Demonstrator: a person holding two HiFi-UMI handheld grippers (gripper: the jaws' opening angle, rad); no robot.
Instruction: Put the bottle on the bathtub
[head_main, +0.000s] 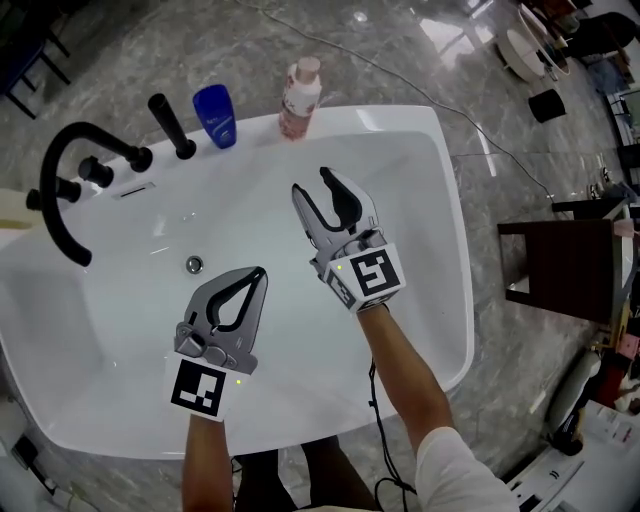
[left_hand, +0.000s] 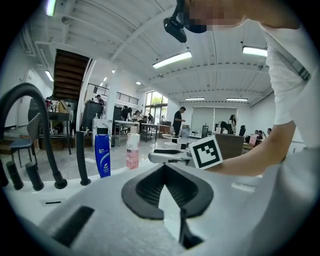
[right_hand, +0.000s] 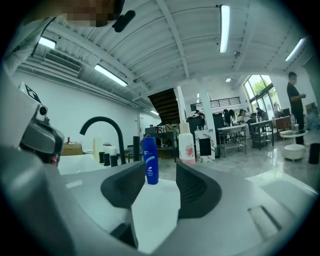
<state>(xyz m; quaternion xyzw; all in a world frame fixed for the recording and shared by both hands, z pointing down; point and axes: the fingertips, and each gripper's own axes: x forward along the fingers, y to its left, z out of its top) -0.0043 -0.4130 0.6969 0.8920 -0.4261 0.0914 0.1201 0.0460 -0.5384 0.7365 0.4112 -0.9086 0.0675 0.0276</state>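
While both grippers are held over the white bathtub (head_main: 400, 116) w/ nothing in either, two bottles are seen standing upright on its far rim, upper centre of the head view: a blue bottle (head_main: 215, 115) and, just to its right, a pink bottle (head_main: 299, 100) w/ a pale cap, close but not touching. The right gripper (head_main: 312, 184) is seen mid-frame, jaws spread wide & empty, pointed up toward the pink one but short of it; in the right gripper view the blue bottle is framed in the gap, far off. The left gripper (head_main: 256, 274) is seen lower left of centre, jaws closed tip to tip on nothing. A black faucet (head_main: 60, 165) is arched at upper left, w/ the drain (head_main: 194, 264) below it inside the tub.
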